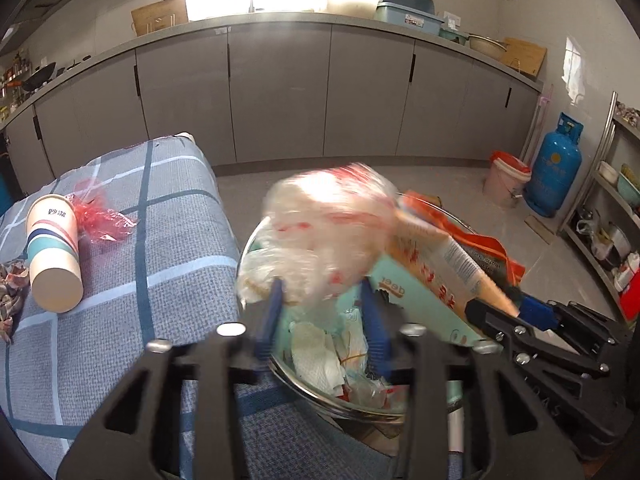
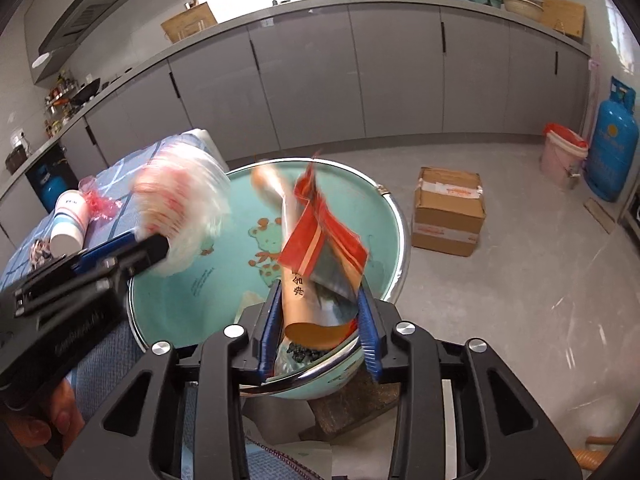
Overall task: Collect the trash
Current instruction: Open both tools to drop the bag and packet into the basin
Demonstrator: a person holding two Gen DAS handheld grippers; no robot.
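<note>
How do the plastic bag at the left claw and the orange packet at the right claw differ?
The plastic bag is crumpled, translucent white with red print; the orange packet is a stiffer printed sleeve. The plastic bag bulges past the left claw tips; the orange packet stands between the right claw jaws. Shared: both motion-blurred, both over the teal basin.

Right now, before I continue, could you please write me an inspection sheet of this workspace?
Surface: table under checked cloth, teal basin at its edge.
Job's things: blurred plastic bag and orange packet, both above the basin; the basin already holds tissue and wrappers.
Clutter: paper cup on its side, red wrapper beside it.
Grippers: left gripper fingers apart, bag at their tips; right gripper has the packet between its fingers, grip unclear.
Cables: nothing seen.
Surroundings: cardboard box, pink bucket, blue gas cylinder, grey cabinets.
</note>
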